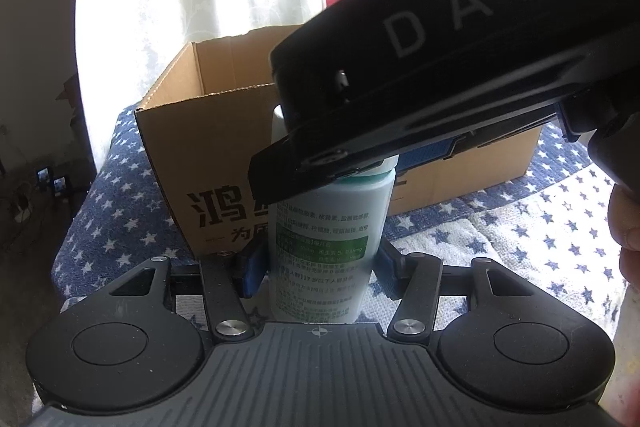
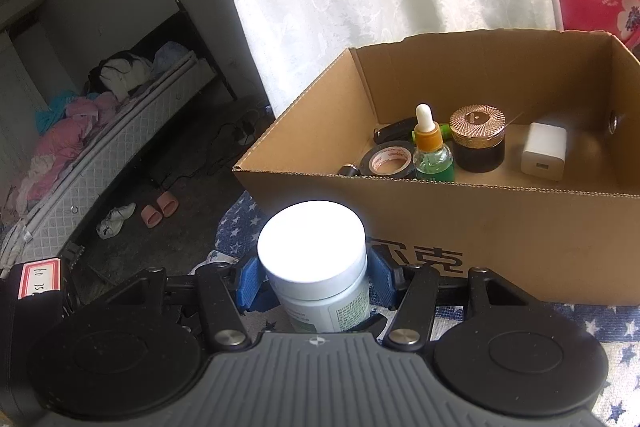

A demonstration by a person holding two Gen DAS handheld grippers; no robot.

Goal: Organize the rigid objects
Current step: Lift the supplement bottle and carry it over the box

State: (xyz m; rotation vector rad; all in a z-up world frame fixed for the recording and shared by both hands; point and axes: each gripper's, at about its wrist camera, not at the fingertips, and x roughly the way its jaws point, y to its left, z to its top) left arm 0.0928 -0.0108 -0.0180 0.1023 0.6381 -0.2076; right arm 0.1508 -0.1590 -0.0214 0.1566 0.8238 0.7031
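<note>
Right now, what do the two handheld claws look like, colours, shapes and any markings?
Both match: a grey ribbed base plate with a small crosshair mark, two round black discs at its sides, black linkage arms with silver pivot screws, and blue textured pads. The right claw shows pale letters "DAS" on its black body in the left wrist view. The left claw looks the same. No cables or sleeves are visible.

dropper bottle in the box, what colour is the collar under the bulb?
Orange, on the dropper bottle with green liquid and a white bulb. Right wrist view shows it best.
</note>
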